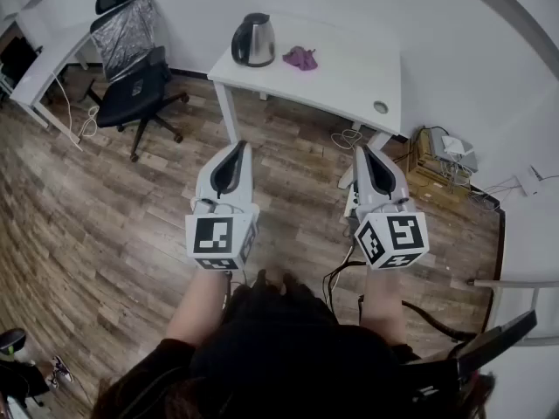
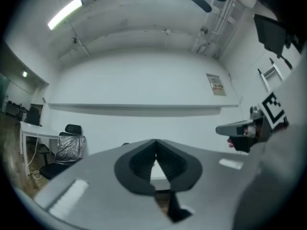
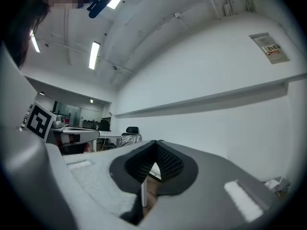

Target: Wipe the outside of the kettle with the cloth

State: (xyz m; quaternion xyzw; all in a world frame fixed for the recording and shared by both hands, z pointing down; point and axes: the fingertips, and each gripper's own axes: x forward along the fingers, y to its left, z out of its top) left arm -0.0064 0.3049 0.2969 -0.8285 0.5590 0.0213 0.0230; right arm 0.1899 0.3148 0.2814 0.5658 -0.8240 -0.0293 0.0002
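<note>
White walls (image 1: 393, 7), wood-plank floor (image 1: 105, 234), a white desk (image 1: 349, 77) and black office chair (image 1: 135, 90) (strip lights (image 2: 64, 12) overhead).

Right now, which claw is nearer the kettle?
Left. The left claw is almost straight below the kettle in the head view, well apart; the right claw is farther off to the kettle's right.

Desk (image 1: 39, 59) at L edge cut off; cloth (image 1: 300, 58) too small for detail; kettle (image 1: 253, 40) far side hidden.
</note>
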